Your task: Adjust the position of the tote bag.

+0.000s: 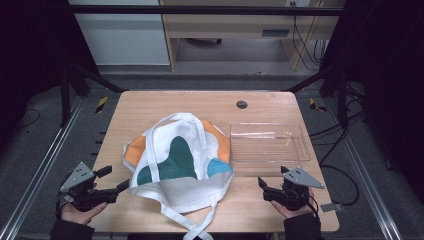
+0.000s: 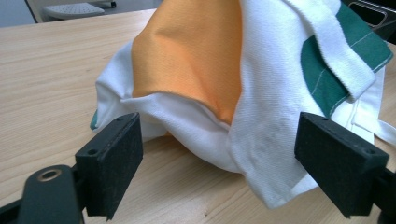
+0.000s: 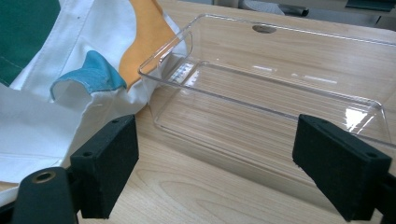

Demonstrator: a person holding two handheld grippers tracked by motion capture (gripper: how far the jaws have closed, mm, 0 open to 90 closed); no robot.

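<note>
- Nearest the person, the left gripper rests at the table's near left edge, jaws wide apart and holding nothing, pointing at the tote bag.
- At the near right edge, the right gripper also has its jaws spread with nothing between them; it points toward the near edge of a clear plastic tray.
- The bag, white canvas with orange, green and blue patches, lies crumpled at the table's middle; one long strap trails off the near edge.
- Risk: a pinch on the loose near fold would probably lift only one layer, so the bag could drag or unfold unevenly.
- Risk: the hanging strap could snag on a gripper or an arm and tug the bag sideways.
- Risk: the bag's right side touches the tray, so pulling the cloth may slide the light tray across the wood.
- The left gripper view shows layered folds raised off the wood between the spread jaws, detail the high view flattens.
- The right gripper view shows the tray's corner pressed against a blue patch.
- The high view alone gives the whole layout, plus a dark round hole beyond the tray.
</note>
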